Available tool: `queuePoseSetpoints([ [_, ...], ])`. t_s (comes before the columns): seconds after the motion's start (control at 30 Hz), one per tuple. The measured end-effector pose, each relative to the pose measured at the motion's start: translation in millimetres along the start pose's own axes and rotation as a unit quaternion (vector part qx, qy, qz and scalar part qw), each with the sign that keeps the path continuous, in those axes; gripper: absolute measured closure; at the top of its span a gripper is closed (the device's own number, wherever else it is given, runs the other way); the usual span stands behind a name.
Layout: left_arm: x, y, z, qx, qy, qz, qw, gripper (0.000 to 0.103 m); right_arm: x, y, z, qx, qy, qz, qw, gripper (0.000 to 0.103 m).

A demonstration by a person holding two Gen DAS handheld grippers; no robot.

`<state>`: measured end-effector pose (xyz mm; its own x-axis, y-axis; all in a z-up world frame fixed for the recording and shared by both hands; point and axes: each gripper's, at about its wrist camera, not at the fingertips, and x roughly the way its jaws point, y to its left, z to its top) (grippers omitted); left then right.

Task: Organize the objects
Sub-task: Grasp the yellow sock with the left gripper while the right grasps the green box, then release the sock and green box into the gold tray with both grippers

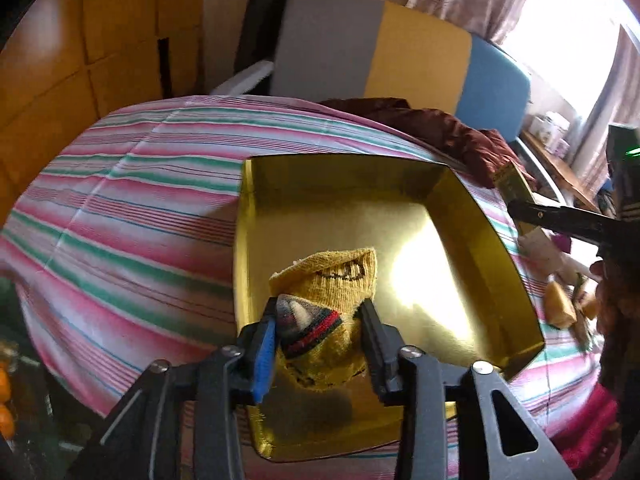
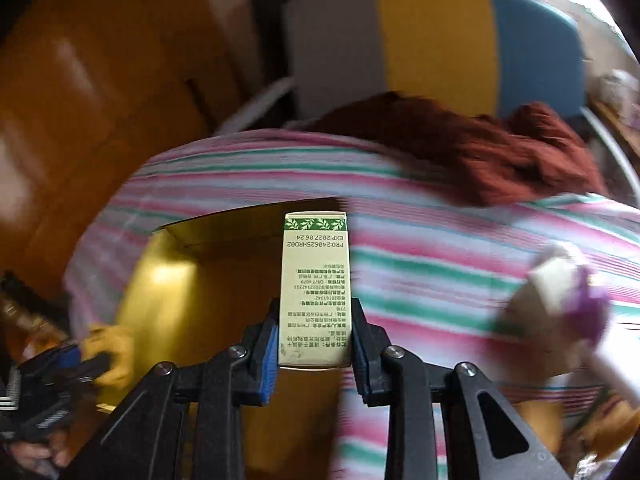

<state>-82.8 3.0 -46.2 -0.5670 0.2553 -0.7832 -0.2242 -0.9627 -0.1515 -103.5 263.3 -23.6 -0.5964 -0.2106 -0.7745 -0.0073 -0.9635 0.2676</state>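
Folded yellow knit sock [image 1: 328,304], with grey-and-red striped toe, clamped in the left gripper [image 1: 320,320] jaws above the near end of the shiny gold rectangular tray [image 1: 472,208]. Slim cream carton with green leaf band [image 2: 315,292], pinched by the right gripper [image 2: 314,336] jaws over the tray's right edge. Tray rests on pink-green striped cloth [image 1: 132,216].

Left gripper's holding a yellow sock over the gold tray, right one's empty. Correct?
Not quite: the right gripper is shut on a printed carton, as the right wrist view shows. The left gripper does hold the yellow sock over the gold tray.
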Motion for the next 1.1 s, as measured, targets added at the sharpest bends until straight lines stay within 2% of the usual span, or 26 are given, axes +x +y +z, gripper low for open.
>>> queuePoseSetpoints([
  [0.03, -1, 2, 0, -0.005, -0.002, -0.002, 1.0, 0.047, 2, 11, 0, -0.006, 0.002, 0.018, 1.0, 0.073],
  [0.07, -5, 4, -2, -0.015, -0.007, 0.003, 0.9999, 0.034, 4, 22, 0, -0.011, 0.0, 0.034, 0.999, 0.072],
  [0.1, -9, 7, -3, -0.018, -0.012, 0.009, 0.9997, 0.024, 7, 33, 0, -0.016, -0.001, 0.047, 0.999, 0.066],
  [0.13, -13, 9, -4, -0.02, -0.019, 0.014, 0.9995, 0.023, 9, 41, 1, -0.019, 0.0, 0.053, 0.998, 0.059],
  [0.27, -25, 8, -7, -0.01, -0.042, 0.045, 0.9981, 0.018, 11, 60, -4, -0.024, 0.007, 0.056, 0.998, 0.056],
  [0.37, -31, 8, -9, -0.014, -0.055, 0.048, 0.9973, 0.017, 6, 69, -14, -0.037, 0.011, 0.045, 0.998, 0.055],
  [0.47, -37, 7, -10, -0.021, -0.069, 0.061, 0.9955, 0.017, 0, 77, -32, -0.057, 0.001, 0.012, 0.998, 0.055],
  [0.53, -41, 6, -11, -0.023, -0.077, 0.071, 0.9943, 0.017, -6, 83, -43, -0.076, -0.012, -0.024, 0.997, 0.055],
  [0.6, -46, 4, -13, -0.024, -0.088, 0.079, 0.9927, 0.011, -14, 93, -54, -0.101, -0.034, -0.074, 0.992, 0.054],
  [0.7, -54, 0, -16, -0.025, -0.111, 0.08, 0.9902, 0.005, -27, 98, -68, -0.112, -0.066, -0.105, 0.986, 0.054],
  [0.77, -57, -2, -17, -0.02, -0.114, 0.073, 0.9906, 0.005, -30, 97, -74, -0.105, -0.067, -0.121, 0.985, 0.05],
  [0.97, -55, -13, -21, -0.013, -0.101, 0.055, 0.9933, 0.005, -32, 86, -84, -0.066, -0.055, -0.102, 0.991, 0.05],
  [1.1, -52, -18, -23, -0.006, -0.094, 0.052, 0.9942, 0.005, -41, 81, -92, -0.066, -0.064, -0.102, 0.991, 0.05],
])
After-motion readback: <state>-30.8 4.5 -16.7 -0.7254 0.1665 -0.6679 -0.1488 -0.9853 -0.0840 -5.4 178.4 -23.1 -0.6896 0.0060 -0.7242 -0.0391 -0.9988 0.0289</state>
